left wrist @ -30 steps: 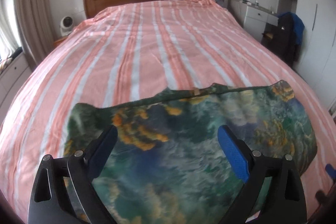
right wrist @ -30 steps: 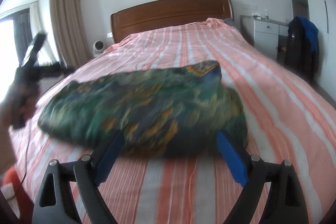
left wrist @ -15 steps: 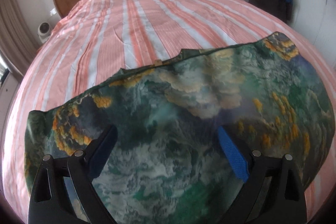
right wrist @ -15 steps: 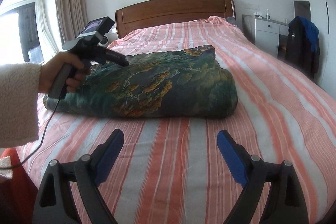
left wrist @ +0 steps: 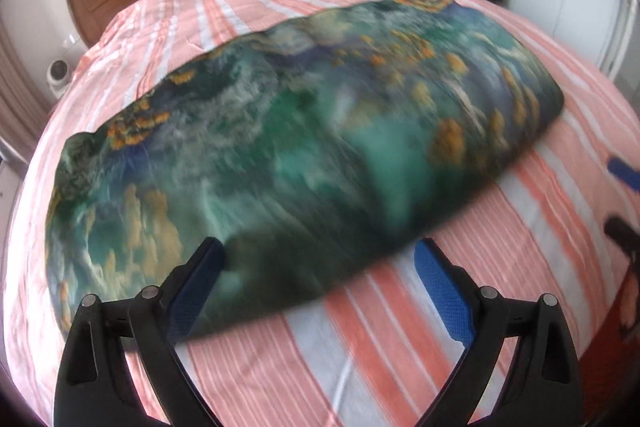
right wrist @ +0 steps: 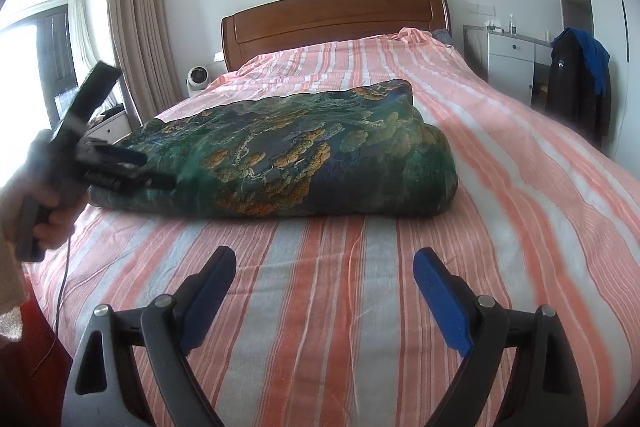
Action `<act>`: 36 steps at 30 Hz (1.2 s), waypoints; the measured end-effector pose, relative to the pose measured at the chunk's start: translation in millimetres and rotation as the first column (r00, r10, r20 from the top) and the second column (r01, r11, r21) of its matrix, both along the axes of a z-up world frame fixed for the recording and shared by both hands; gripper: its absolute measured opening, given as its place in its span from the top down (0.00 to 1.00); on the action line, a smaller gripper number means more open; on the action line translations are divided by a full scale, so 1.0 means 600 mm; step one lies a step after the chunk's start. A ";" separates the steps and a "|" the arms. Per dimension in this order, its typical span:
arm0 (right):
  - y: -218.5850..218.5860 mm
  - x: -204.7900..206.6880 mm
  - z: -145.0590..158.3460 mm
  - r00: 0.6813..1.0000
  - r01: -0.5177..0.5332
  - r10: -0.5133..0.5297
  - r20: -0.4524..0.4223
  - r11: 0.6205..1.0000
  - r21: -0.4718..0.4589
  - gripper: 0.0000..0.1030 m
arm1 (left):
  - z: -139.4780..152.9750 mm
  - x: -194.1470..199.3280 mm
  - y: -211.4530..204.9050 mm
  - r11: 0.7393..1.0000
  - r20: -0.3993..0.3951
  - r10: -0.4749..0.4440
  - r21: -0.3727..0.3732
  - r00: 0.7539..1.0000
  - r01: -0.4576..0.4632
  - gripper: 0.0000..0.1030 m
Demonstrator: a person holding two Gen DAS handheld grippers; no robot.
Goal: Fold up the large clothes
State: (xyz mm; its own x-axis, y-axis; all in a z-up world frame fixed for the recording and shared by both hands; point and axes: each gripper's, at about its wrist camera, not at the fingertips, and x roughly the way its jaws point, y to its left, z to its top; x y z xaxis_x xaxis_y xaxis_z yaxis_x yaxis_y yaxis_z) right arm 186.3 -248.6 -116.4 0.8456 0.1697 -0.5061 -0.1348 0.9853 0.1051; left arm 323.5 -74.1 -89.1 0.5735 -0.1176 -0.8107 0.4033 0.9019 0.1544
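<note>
A large green, blue and orange patterned cloth lies folded in a thick flat bundle across the striped bed; it also shows in the right wrist view. My left gripper is open and empty, just above the bundle's near edge; from the right wrist view it hovers at the bundle's left end. My right gripper is open and empty, over bare sheet in front of the bundle; its blue fingertips show at the right edge of the left wrist view.
The bed has a pink, white and grey striped sheet and a wooden headboard. A small white fan stands at the left of the headboard. A white cabinet and a chair with dark clothes stand on the right.
My left gripper has pulled back and swung from over the bundle to its near edge. My right gripper has barely moved. Both stay open.
</note>
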 end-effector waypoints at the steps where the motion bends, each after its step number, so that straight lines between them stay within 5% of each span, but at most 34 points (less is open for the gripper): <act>1: -0.001 0.000 -0.001 1.000 0.000 0.000 -0.002 1.000 0.001 0.13 | -0.003 -0.016 -0.003 1.000 -0.007 -0.016 0.006 1.000 0.016 0.06; 10: -0.012 0.013 -0.024 0.997 0.000 0.003 -0.071 0.999 0.042 0.13 | 0.003 -0.088 -0.004 0.999 -0.023 -0.037 -0.004 0.999 0.037 0.06; 16: -0.075 0.016 -0.021 0.995 0.067 -0.049 -0.085 0.973 0.221 0.13 | 0.047 -0.079 0.008 0.998 0.028 -0.007 -0.061 1.000 0.009 0.06; 19: -0.142 0.031 -0.022 0.991 0.118 -0.080 -0.103 0.888 0.445 0.11 | 0.064 -0.065 0.007 0.996 0.042 -0.010 -0.088 0.999 0.013 0.06; 23: -0.207 0.094 -0.051 0.981 0.186 -0.090 -0.172 0.687 0.703 0.04 | 0.075 -0.040 -0.002 0.996 0.051 -0.004 -0.088 0.999 0.008 0.06; 28: -0.198 0.206 -0.083 0.964 0.230 -0.053 -0.261 0.657 0.718 0.04 | 0.105 -0.014 -0.009 0.991 0.038 -0.006 -0.137 0.999 0.011 0.06; 30: -0.193 0.225 -0.081 0.962 0.245 -0.065 -0.265 0.636 0.732 0.20 | 0.125 -0.003 -0.017 0.990 0.043 -0.028 -0.140 0.999 0.033 0.06; 32: -0.185 0.223 -0.058 0.966 0.237 -0.080 -0.247 0.659 0.714 0.51 | 0.151 0.012 -0.031 0.987 0.047 -0.063 -0.148 0.997 0.069 0.06; 33: -0.172 0.212 -0.034 0.975 0.206 -0.091 -0.201 0.706 0.678 0.58 | 0.162 0.021 -0.041 0.984 0.045 -0.082 -0.157 0.996 0.088 0.06; 36: -0.110 0.176 0.036 0.993 0.115 -0.092 -0.071 0.864 0.491 0.62 | 0.200 0.065 -0.087 0.961 -0.021 -0.178 -0.219 0.984 0.169 0.05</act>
State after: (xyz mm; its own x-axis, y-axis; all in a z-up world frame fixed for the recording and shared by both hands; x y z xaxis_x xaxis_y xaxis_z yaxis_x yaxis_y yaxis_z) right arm 292.2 -314.6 -95.0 0.8512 0.3195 -0.4164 -0.0184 0.8111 0.5846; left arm 362.3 -126.4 30.7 0.4965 -0.3873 -0.7769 0.5586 0.8276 -0.0555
